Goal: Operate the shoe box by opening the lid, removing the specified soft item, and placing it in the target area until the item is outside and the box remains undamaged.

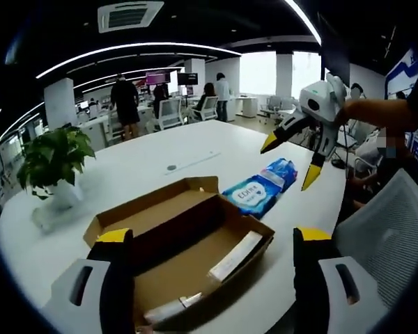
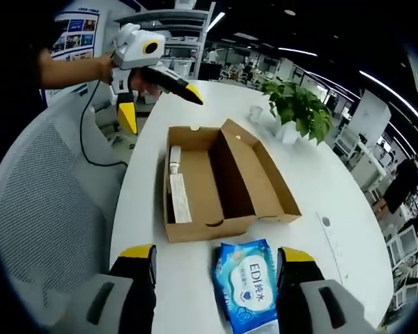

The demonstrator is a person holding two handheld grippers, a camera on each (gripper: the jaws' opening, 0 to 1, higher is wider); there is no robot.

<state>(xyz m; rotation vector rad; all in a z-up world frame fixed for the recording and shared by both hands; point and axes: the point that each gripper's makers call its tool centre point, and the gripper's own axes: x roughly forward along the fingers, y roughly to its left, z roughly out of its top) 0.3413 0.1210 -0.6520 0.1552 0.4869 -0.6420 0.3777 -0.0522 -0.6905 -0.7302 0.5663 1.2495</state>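
Note:
The brown cardboard shoe box lies on the white table with its lid folded back. Inside rest a white tube and a white paper strip. A soft blue wipes pack lies flat on the table just outside the box. My right gripper hovers open above the pack, its jaws straddling it without touching. My left gripper stands open over the box's near end, with nothing between its jaws.
A potted plant stands on the table beyond the box, with a small glass near it. A grey mesh chair sits at the table's edge. People stand among desks in the office behind.

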